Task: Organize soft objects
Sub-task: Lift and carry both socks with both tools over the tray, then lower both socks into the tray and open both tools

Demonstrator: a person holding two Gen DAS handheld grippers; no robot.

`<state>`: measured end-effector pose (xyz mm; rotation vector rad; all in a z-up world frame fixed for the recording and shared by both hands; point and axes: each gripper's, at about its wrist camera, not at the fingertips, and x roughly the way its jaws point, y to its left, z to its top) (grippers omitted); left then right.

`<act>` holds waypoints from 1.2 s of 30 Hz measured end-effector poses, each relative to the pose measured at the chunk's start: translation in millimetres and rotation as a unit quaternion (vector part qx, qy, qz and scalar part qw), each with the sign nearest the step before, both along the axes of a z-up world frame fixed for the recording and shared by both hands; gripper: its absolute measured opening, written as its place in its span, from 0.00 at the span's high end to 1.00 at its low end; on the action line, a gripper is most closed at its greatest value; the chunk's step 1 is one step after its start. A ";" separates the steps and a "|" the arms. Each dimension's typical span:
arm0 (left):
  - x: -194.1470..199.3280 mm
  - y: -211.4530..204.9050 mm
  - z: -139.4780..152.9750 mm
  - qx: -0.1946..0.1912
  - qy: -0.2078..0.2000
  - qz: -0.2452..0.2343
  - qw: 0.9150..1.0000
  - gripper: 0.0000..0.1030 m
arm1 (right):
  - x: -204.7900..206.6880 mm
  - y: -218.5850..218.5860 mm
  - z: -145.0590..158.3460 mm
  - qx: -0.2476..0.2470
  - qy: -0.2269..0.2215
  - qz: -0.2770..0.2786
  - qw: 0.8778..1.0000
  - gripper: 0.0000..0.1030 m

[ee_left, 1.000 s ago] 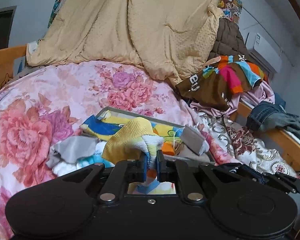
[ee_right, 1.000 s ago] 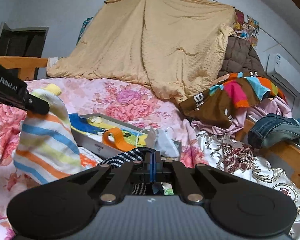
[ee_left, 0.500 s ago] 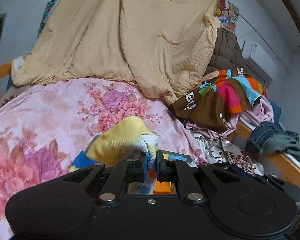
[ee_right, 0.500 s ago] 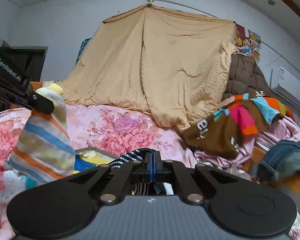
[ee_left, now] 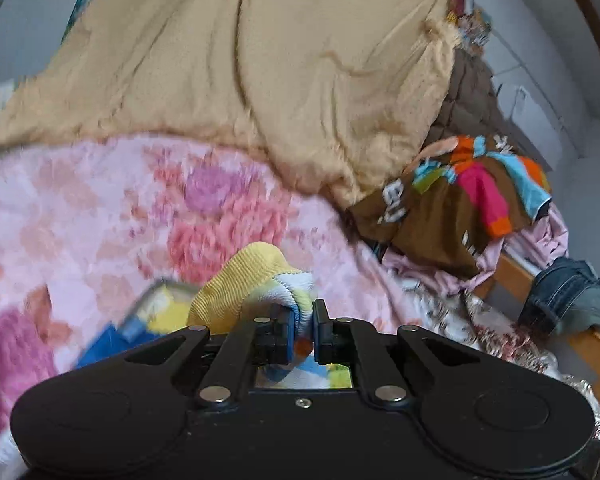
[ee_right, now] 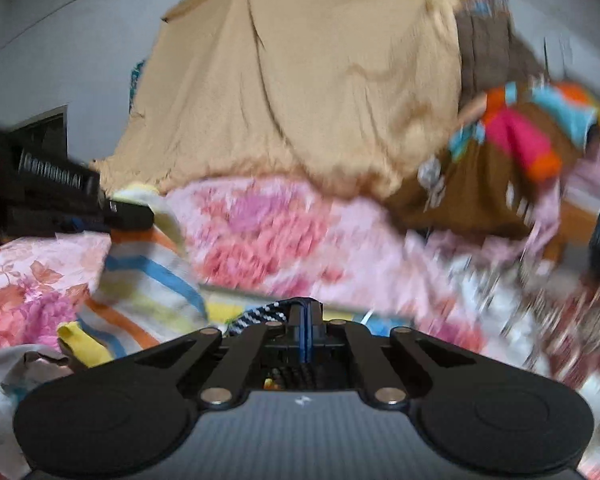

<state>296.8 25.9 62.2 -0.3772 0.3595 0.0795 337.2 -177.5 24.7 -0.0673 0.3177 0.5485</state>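
Both grippers have swung across the floral bedspread (ee_left: pixel 100 208) toward the tan quilt (ee_left: pixel 260 60). Left gripper (ee_left: pixel 302 330) pinches the striped sock (ee_left: pixel 256 280); right gripper (ee_right: pixel 305 334), jaws together, clamps a black-and-white dotted sock (ee_right: pixel 256 316). Only the right view shows the stripes hanging.

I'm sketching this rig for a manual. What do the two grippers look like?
Both are matte black. The left gripper has two rounded lobes, slanted link arms with silver rivets and blue-edged pads. The right gripper matches it, with a grey carbon-weave plate bearing a small white mark. In the right view, the left one's side carries blurred white lettering.
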 end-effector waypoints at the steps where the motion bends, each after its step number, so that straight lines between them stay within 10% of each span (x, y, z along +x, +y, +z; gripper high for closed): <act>1: 2.3 0.4 -7.1 -0.002 0.008 0.001 1.000 0.92 | 4.7 -1.4 -3.6 0.003 0.015 0.004 1.000 0.99; 14: 10.2 -0.2 -63.2 0.015 0.095 -0.005 0.995 0.89 | 19.1 -1.1 -24.0 -0.004 0.097 0.024 0.995 0.96; 31: 13.7 -4.6 -72.6 0.039 0.112 -0.002 0.993 0.88 | 23.3 4.1 -35.6 -0.021 0.127 0.014 0.992 0.95; 36: 9.7 -2.8 -62.0 0.038 0.119 0.011 0.992 0.68 | 22.8 1.4 -33.2 -0.012 0.123 0.015 0.992 0.81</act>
